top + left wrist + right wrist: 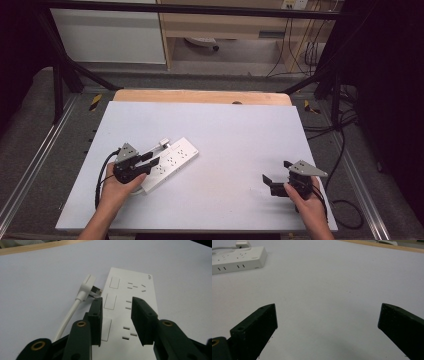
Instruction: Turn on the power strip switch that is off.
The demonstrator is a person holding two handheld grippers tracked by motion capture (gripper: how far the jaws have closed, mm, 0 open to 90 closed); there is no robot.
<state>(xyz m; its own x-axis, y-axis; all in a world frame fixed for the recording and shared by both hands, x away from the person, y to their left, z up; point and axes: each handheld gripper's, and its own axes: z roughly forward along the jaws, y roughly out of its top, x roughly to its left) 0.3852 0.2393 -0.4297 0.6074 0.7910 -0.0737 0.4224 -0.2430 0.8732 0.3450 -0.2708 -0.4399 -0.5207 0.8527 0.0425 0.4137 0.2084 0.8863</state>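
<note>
Under the left gripper [117,322] lies a smooth white plastic power strip [132,302]; beside it, a glossy white plug [86,286]. Matt black jaws, matt pale table [240,135], bare wood edge [200,96] beyond.

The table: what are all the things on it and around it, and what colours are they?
Flat rectangular plastic power strip: one, white, left part of the table, under the left tool.
Plastic plug with round cable: one, white, lying unplugged beside the strip.
Table top: one, pale grey, with a wooden edge at the far side.
Left tool: one, black, jaws apart over the strip, gripping nothing.
Right tool: one, black, jaws wide open over bare table.
Hands: two, at the near edge.
</note>
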